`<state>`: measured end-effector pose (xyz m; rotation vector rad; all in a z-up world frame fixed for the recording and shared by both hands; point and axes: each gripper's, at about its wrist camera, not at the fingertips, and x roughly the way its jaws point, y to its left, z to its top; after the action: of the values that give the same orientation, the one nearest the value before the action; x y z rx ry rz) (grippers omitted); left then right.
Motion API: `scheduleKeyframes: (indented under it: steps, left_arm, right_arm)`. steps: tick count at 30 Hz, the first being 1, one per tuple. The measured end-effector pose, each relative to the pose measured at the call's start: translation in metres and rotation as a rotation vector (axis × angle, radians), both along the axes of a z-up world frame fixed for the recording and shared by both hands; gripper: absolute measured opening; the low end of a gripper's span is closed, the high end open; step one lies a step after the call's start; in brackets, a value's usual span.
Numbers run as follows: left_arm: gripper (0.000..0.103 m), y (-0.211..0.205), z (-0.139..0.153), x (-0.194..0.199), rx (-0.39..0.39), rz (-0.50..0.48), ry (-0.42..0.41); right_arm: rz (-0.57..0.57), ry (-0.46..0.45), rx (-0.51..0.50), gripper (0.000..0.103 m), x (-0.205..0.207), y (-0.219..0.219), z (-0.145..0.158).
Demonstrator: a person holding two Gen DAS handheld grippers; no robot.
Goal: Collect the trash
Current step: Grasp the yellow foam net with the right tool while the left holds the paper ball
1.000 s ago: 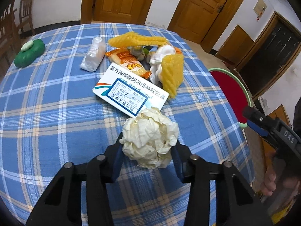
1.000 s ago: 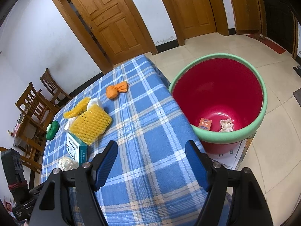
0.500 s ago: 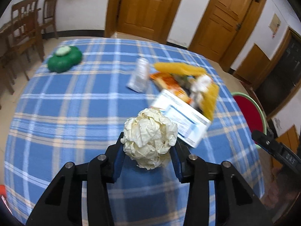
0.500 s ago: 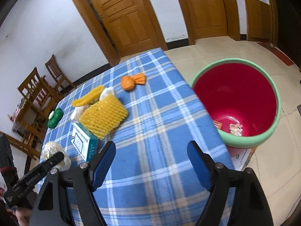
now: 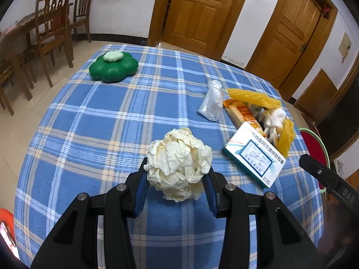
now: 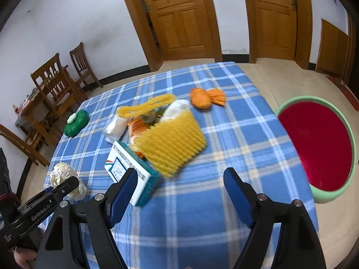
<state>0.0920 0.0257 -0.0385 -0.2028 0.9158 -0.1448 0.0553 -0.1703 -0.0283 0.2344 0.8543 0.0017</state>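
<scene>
The crumpled paper ball (image 5: 179,164) sits clenched between the left gripper (image 5: 176,188) pads, above the blue plaid desk (image 5: 101,134). Ahead and right lies a medicine box (image 5: 254,159). The right gripper (image 6: 179,192) gapes empty, its jaws having just widened; the red bin (image 6: 318,145) is off to its right.

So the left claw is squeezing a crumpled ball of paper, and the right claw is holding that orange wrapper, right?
Not quite. The left gripper does squeeze the crumpled paper ball, but the right gripper is open and empty; the right wrist view shows the orange wrapper lying on the table.

Black two-finger grippers (image 5: 177,179) with blue-padded jaws, silver screws, white lettering.
</scene>
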Motion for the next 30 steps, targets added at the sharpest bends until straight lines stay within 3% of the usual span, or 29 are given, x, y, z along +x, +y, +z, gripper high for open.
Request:
scheduleKeyframes:
  steps: [2, 8, 13, 16, 30]
  left_arm:
    - [0.044, 0.003, -0.001, -0.001, -0.006, 0.009, 0.001]
    - [0.044, 0.007, -0.002, 0.0, -0.018, 0.016, -0.002]
    - [0.044, 0.006, -0.005, 0.001, -0.023, 0.009, 0.004]
    - [0.044, 0.004, -0.006, 0.003, -0.025, 0.004, 0.007]
    - [0.044, -0.028, 0.016, -0.001, -0.053, -0.088, -0.025]
  right_arm:
    - [-0.001, -0.001, -0.025, 0.081, 0.007, 0.007, -0.001]
    - [-0.002, 0.028, -0.047, 0.058, 0.024, 0.016, -0.01]
    - [0.004, 0.027, -0.045, 0.027, 0.023, 0.013, -0.015]
    - [0.005, 0.016, -0.069, 0.015, 0.02, 0.013, -0.016]
    - [-0.079, -0.073, -0.009, 0.013, -0.023, -0.034, 0.007]
